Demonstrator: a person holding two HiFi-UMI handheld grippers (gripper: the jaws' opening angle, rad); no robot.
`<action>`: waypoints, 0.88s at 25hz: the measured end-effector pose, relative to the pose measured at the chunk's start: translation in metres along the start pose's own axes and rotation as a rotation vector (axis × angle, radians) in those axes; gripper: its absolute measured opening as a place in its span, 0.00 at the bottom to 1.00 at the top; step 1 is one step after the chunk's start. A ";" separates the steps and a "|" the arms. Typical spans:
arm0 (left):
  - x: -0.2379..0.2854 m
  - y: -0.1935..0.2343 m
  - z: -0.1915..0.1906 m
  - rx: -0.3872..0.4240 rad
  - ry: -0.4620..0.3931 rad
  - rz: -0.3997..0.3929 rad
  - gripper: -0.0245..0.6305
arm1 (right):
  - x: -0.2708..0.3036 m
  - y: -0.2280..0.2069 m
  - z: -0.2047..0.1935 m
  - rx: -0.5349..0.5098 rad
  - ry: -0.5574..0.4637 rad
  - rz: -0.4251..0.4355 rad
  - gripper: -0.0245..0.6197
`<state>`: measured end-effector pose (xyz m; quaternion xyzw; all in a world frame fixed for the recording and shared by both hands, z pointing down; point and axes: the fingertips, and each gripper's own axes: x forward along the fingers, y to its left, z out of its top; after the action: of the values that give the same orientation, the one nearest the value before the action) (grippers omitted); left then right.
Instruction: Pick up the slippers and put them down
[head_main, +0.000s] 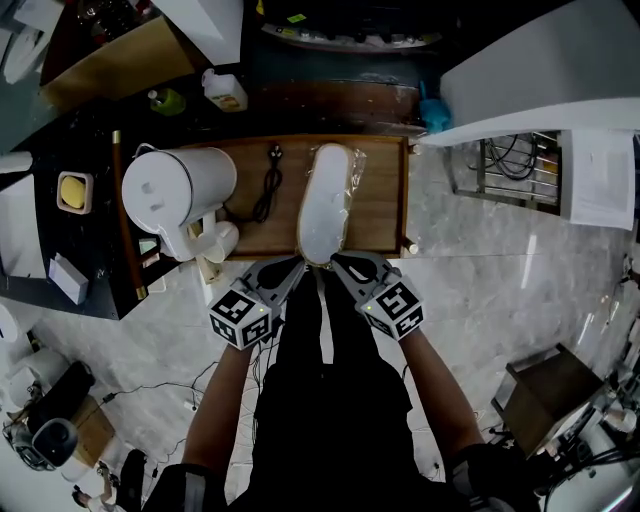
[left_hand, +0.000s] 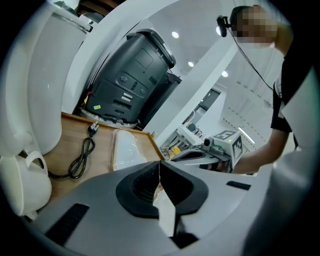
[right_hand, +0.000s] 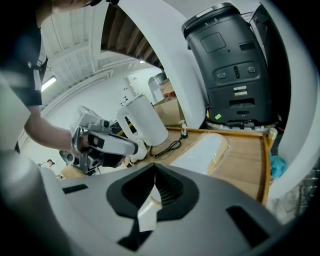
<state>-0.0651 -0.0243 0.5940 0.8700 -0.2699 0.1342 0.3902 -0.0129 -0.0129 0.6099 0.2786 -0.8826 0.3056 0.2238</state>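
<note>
The slippers (head_main: 322, 205) are white and sit inside a clear plastic bag. The bag lies flat on the brown wooden worktop (head_main: 385, 200), with its long side pointing away from the person. The left gripper (head_main: 298, 264) and the right gripper (head_main: 337, 262) meet at the near end of the bag. Each gripper is pressed together, pinching a thin white bit of that end.

Beside the slippers lies a black cord (head_main: 268, 185) with a plug. Next to it stands a big white jug (head_main: 175, 195) with its lid on, so I cannot tell what is inside.

The head view looks down on the person's arms and the grey stone floor (head_main: 500, 290). It also shows a brown cardboard box (head_main: 110, 55) far back on the left. The two gripper views show a tall black machine (left_hand: 132, 82) behind the worktop, which the head view does not show well. Each gripper view also sees the other gripper.
</note>
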 end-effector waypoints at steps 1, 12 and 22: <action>0.003 0.003 -0.002 -0.004 0.003 0.000 0.06 | 0.001 -0.003 -0.005 0.005 0.016 -0.001 0.05; 0.025 0.033 -0.022 -0.018 0.044 0.020 0.06 | 0.019 -0.031 -0.028 0.041 0.010 -0.011 0.06; 0.031 0.047 -0.024 -0.010 0.026 0.032 0.06 | 0.028 -0.036 -0.036 0.055 0.022 -0.013 0.17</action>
<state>-0.0670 -0.0434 0.6519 0.8618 -0.2791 0.1502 0.3960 -0.0029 -0.0220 0.6663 0.2868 -0.8696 0.3313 0.2277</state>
